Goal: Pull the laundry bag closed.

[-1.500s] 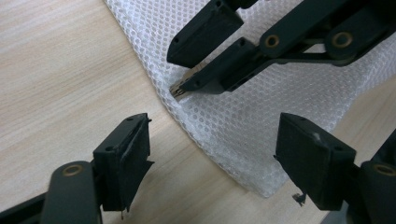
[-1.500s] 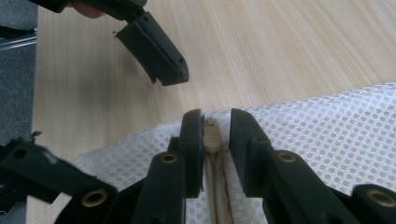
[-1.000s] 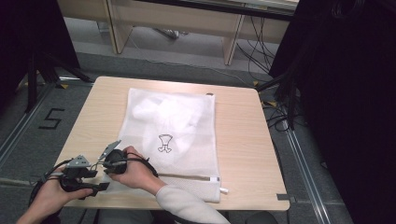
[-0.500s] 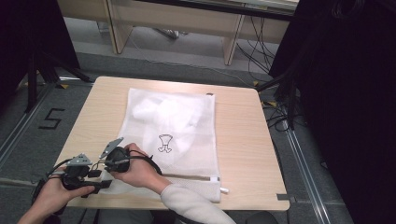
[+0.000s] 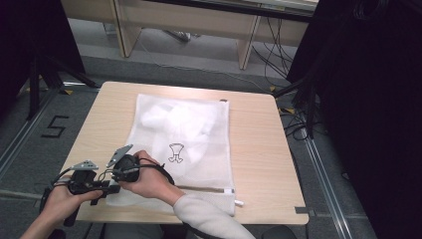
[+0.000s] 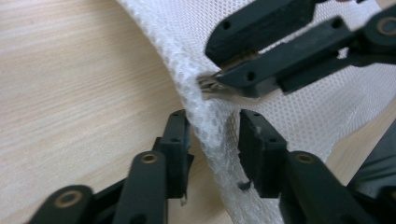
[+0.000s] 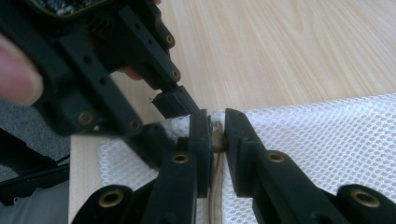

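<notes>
A white mesh bag with a white garment inside lies flat on the wooden table. Both grippers meet at its near left corner. My right gripper is shut on the metal zipper pull at the bag's edge and holds that corner a little off the table. My left gripper has a raised fold of mesh between its jaws. These have just been closing, with a wide gap still between them. In the high view the left gripper comes from the left and the right gripper from above it.
A small dark print marks the garment inside the bag. Bare table lies left and right of the bag. Behind the table stand wooden furniture legs with cables on the floor. A "5" is marked on the floor at left.
The right hand has risen very slightly with the bag's corner. The left hand has stayed where it was.
</notes>
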Tool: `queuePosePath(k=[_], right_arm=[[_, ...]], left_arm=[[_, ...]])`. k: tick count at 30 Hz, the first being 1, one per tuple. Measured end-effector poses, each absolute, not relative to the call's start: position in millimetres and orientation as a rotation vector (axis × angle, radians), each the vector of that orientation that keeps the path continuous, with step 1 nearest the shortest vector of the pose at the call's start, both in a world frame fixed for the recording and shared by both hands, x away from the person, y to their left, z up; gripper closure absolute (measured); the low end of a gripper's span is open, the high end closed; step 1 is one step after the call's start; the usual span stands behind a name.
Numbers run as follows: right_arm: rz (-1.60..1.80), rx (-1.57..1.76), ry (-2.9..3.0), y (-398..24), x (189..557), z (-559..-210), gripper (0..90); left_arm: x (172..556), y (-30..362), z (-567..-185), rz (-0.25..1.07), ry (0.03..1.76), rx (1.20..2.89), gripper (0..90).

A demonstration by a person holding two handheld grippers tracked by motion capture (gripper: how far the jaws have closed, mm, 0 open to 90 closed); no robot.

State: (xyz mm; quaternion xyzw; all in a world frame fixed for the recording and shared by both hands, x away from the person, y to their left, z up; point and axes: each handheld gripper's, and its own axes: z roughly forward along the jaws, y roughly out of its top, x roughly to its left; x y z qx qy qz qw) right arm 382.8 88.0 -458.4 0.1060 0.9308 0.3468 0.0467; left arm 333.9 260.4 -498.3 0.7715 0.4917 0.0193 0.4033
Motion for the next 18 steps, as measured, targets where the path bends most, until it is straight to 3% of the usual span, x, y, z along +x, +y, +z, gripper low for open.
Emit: queuePosePath(k=[7,18], right_arm=[[1.04,0.321,2.853,85,383,-460,82.3],[1.019,0.337,2.88,77,385,-464,82.4]], left_arm=[[334,263,-497,-0.003,1.331,1.88,84.0],[333,261,-492,-0.034,1.386,1.821,86.5]])
